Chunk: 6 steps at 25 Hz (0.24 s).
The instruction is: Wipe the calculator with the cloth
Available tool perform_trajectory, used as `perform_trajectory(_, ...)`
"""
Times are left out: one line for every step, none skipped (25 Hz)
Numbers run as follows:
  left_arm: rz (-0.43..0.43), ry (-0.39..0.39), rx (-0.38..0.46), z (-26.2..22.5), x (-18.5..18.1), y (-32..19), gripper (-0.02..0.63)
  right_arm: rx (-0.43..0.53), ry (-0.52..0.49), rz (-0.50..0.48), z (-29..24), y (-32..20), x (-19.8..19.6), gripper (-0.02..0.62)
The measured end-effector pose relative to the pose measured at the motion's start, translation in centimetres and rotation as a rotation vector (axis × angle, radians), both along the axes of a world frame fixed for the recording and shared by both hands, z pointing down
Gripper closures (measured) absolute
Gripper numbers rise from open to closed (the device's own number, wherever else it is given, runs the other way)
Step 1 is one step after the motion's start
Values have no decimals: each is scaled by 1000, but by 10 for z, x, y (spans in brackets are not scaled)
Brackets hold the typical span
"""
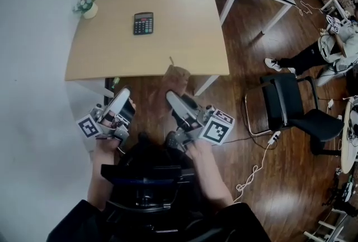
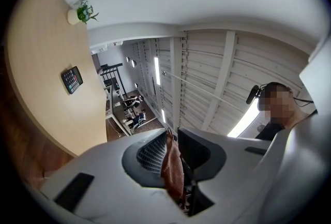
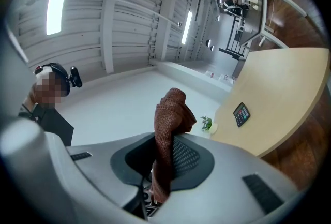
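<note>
Step in hand: the approach. The cloth is gripped, but neither tool is at the calculator, so the wipe itself looks not yet begun.
Calculator (image 1: 143,23): lies flat with its keys up on the pale wooden bench (image 1: 190,45), on the far left part of the top. It is not far from a small potted plant (image 1: 85,5) at the corner and well apart from both tools.
Cloth (image 1: 178,74): brown and woven. It stands up in a folded bunch from the right tool (image 1: 169,95), just in front of the bench's near edge in the head view.
Right tool: jaws pressed together on the cloth, which runs down between the pads and bulges out above the tips.
Left tool (image 1: 127,93): jaws also pressed together, pinching a strip of the same brown fabric. Whether it is one piece with the bunch in the right tool cannot be told.
Pose: the left hand (image 1: 103,148) and right hand (image 1: 198,151) sit close to the body, side by side but apart. Both tools are short of the bench and tilted slightly upward toward it, with the marker cubes turned outward.
How to do it well: carry the cloth out over the bench and lower the free bunch — not the hard tips — onto the keys. Then drag it flat along the calculator's length with light pressure.
Worth watching: the calculator is light and loose, so a hard push would likely slide it toward the plant. The tool not wiping could steady one edge.
</note>
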State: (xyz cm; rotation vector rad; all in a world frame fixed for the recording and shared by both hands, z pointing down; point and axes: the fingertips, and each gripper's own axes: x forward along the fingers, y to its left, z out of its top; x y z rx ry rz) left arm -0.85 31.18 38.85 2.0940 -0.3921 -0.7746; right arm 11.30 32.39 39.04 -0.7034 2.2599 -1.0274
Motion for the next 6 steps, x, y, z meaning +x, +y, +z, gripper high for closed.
perform_trajectory(1,6,-10,1,0,-1,548,-4,7,11,1,0,2,529)
perform_trajectory(0,12,-26,4,-1,-2,548,-14,5,19,2,1,3,529)
perform_trajectory(0,17,-41,5,-1,-2,548,-26,-7,21,3,4,2,529)
perform_trajectory(1,20,-50,4,-2,-3,552,-34,-16,21,3,6,1,529)
perform_trajectory(4,23,-53,2,-3,-4,554,-38,-19,22,2,8,0,529)
perform_trajectory(7,25,-53,0,-3,-6,554,-41,-18,24,1,8,0,529)
